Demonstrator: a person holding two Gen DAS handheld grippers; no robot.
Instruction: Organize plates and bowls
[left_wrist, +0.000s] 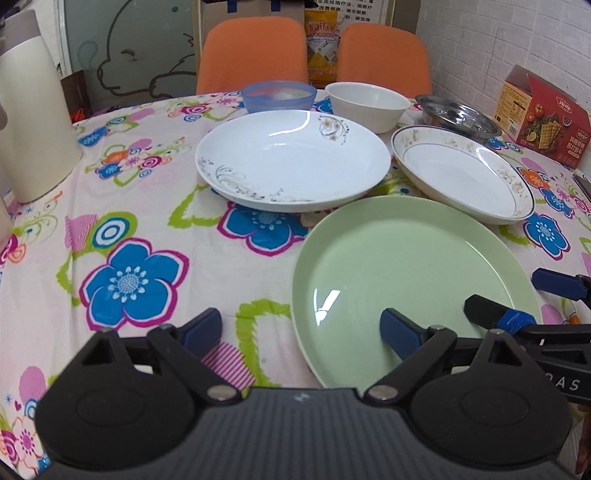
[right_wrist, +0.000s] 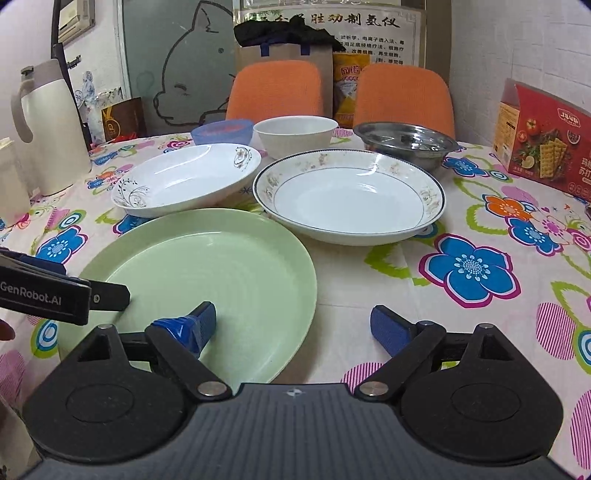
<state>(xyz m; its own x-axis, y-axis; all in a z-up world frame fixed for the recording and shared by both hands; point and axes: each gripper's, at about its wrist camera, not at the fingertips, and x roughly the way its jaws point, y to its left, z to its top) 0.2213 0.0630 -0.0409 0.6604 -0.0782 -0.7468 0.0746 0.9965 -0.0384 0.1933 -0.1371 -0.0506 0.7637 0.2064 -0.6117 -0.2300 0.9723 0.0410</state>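
Observation:
A green plate (left_wrist: 406, 266) (right_wrist: 207, 266) lies nearest me on the flowered tablecloth. Behind it sit a white plate with grey scrolls (left_wrist: 291, 158) (right_wrist: 184, 179) and a white plate with a dark-lined rim (left_wrist: 461, 173) (right_wrist: 347, 192). Further back stand a blue bowl (left_wrist: 279, 96) (right_wrist: 221, 132), a white bowl (left_wrist: 367, 105) (right_wrist: 295, 134) and a steel dish (left_wrist: 458, 116) (right_wrist: 404, 142). My left gripper (left_wrist: 301, 328) is open and empty, its right finger over the green plate. My right gripper (right_wrist: 295, 326) is open and empty, its left finger over that plate's right part.
A cream thermos jug (left_wrist: 33, 122) (right_wrist: 50, 129) stands at the far left. A red cracker box (left_wrist: 543, 114) (right_wrist: 550, 136) stands at the far right. Two orange chairs (left_wrist: 255, 51) (right_wrist: 404, 94) are behind the table.

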